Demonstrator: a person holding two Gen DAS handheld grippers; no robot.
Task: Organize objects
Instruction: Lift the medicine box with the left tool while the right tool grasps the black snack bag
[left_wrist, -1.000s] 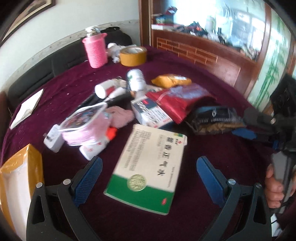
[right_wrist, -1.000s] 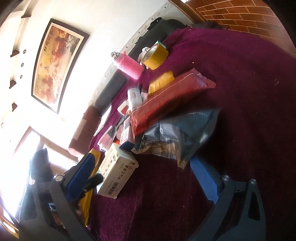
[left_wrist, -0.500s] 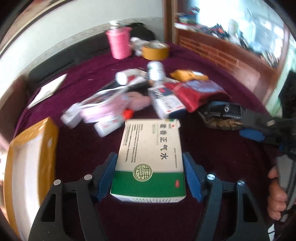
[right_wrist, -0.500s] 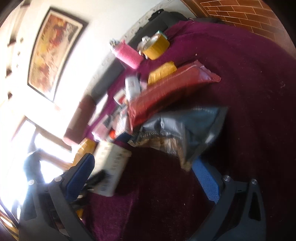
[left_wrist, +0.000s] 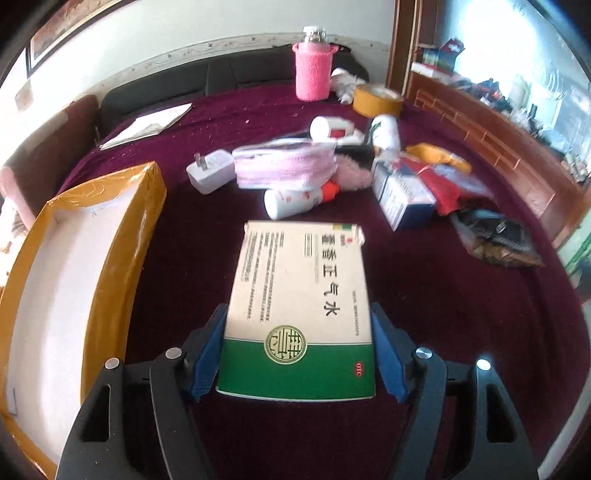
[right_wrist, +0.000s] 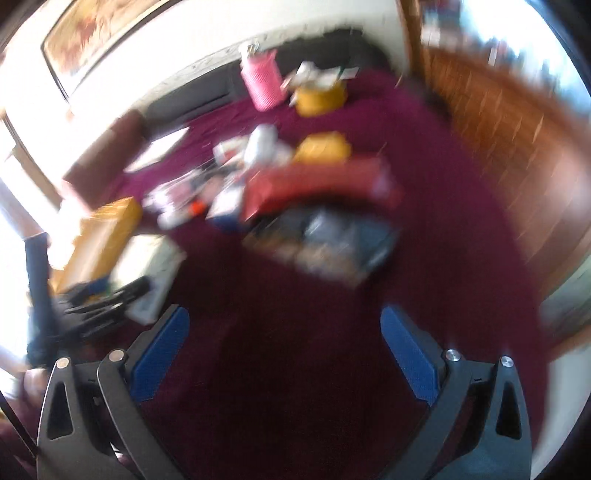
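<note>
Purple cloth covers the surface (left_wrist: 424, 314), cluttered behind. Left tool (left_wrist: 297, 354) clamps the medicine box (left_wrist: 299, 295) by its near end, beside the open carton (left_wrist: 144, 206); right tool (right_wrist: 284, 354) gapes empty. Gripped so far back, the box could pivot and slip.

left gripper (left_wrist: 297, 354): wide a second ago, now clamped on flat white-and-green cardboard medicine box (left_wrist: 299, 299) | box: straightened lengthwise | right gripper (right_wrist: 284, 354): released dark foil packet (right_wrist: 332, 240)
</note>
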